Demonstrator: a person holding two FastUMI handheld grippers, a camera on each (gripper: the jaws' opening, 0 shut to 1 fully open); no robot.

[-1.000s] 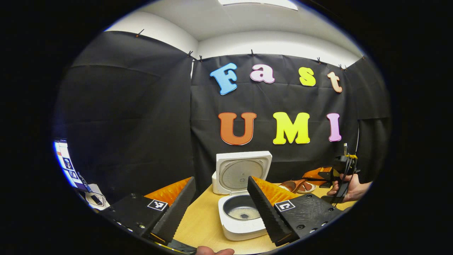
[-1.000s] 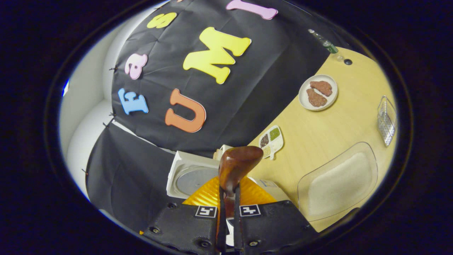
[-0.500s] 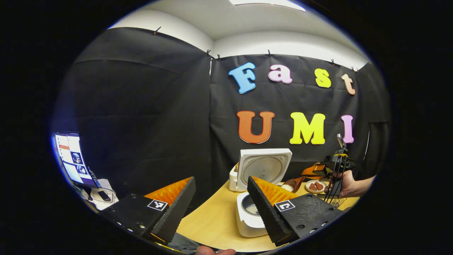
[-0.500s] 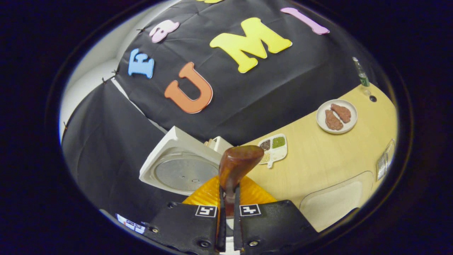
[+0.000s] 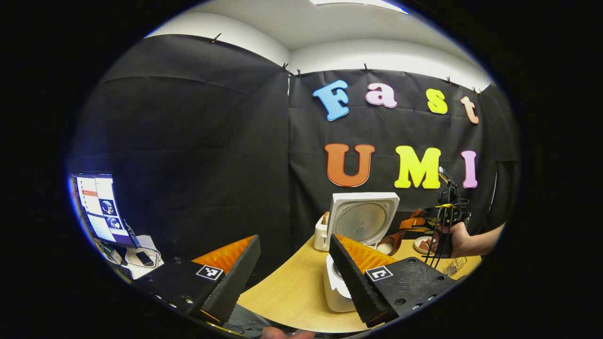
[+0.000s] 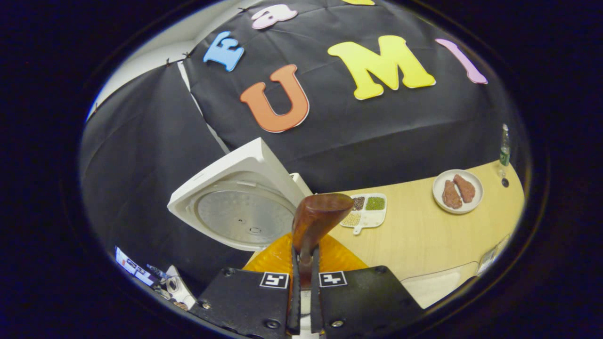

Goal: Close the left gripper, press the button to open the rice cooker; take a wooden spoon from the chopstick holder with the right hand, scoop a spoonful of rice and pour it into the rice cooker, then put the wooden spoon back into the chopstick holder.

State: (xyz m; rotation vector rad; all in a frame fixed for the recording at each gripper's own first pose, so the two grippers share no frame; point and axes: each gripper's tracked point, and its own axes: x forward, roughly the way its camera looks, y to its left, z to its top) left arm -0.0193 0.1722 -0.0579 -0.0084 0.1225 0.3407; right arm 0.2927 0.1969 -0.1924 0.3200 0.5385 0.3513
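Observation:
The white rice cooker [image 5: 335, 289] stands on the wooden table with its lid [image 5: 362, 220] up; my left gripper's right finger hides most of the pot. My left gripper [image 5: 294, 242] hangs open in front of it, holding nothing. Farther right, a hand [image 5: 464, 238] holds my right gripper [image 5: 406, 230], shut on the wooden spoon [image 5: 390, 242], whose bowl shows a pale patch and sits beside the lid. In the right gripper view, my right gripper [image 6: 304, 252] clamps the spoon's neck; the brown bowl [image 6: 321, 215] sticks up just right of the raised lid [image 6: 240, 212].
A divided dish of grains [image 6: 366, 210], a plate with two pieces of meat [image 6: 458, 190] and a green bottle [image 6: 504, 151] stand along the back of the table. A clear tub of rice [image 6: 438, 287] and a wire holder [image 6: 490, 254] lie near right. A monitor [image 5: 98, 207] glows far left.
My left gripper swung left, so the cooker slid right behind its right finger. The right gripper turned with the spoon and came closer to the raised lid.

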